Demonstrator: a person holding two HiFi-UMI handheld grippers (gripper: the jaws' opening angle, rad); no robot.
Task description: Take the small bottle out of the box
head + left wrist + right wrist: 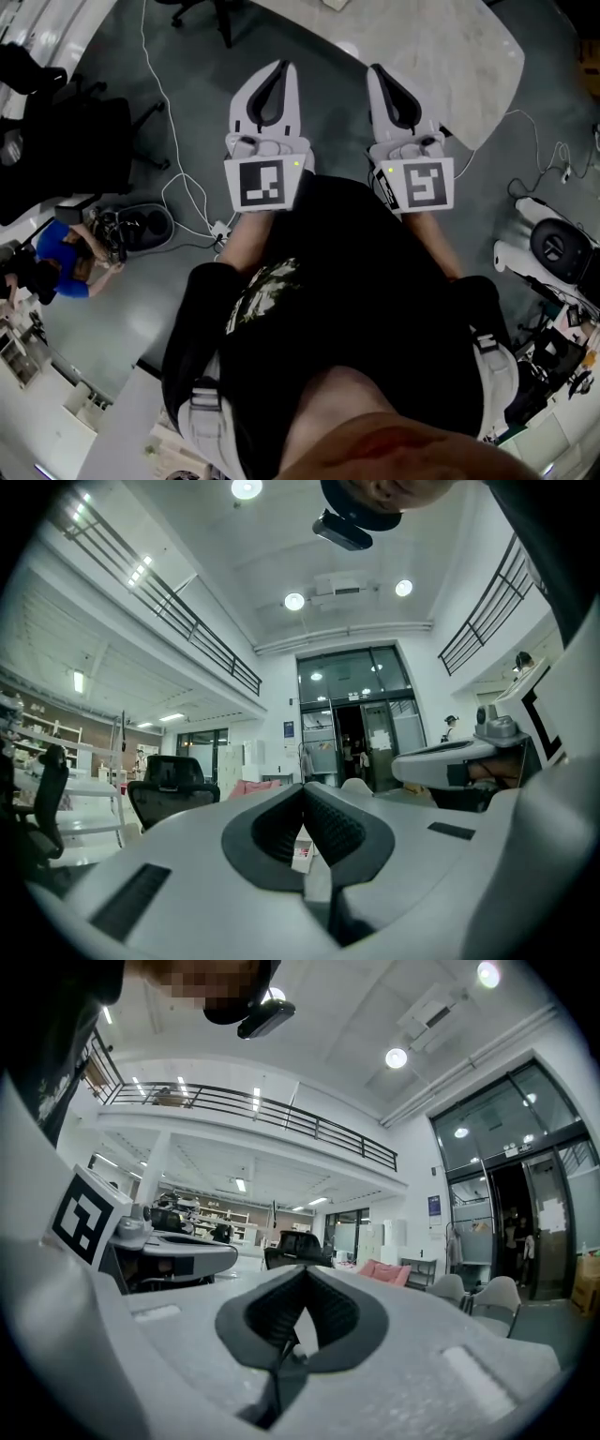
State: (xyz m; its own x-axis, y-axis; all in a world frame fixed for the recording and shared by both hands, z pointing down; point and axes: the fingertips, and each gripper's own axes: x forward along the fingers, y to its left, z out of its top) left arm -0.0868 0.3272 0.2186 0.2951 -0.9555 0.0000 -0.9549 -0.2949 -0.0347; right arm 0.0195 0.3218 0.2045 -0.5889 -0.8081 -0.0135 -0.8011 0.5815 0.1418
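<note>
Honestly the task hasn't really kicked off here. I can't spot the small bottle or the box in any view, so where they sit is anyone's guess. My read is that this is the standing-ready bit before the reach.

The left claw (279,67) is clenched with nothing in it. In its own view the ribbed pads meet at the tip, and all you see past them is room background. The right claw (378,70) is the same: pinched fully closed and empty.

Pose-wise, the person holds both close in front of the waist, side by side and near each other, forearms tucked in against the black shirt. Both point forward and away from the body, and the marker cubes (267,183) face up at the head camera. The gripper views look out roughly level across the room, toward the glass doors (356,724) and an office chair (169,789), so neither claw is tipped down at anything. Below them it's just grey floor (187,112) with cables (178,187). The corner of a white tabletop (422,37) sits ahead, and no box shows on the part in frame.

Next move, I'd guess: find the box first, probably by stepping up to the tabletop or turning. Then one claw has to open before going in for the bottle, maybe with the other steadying the box.
</note>
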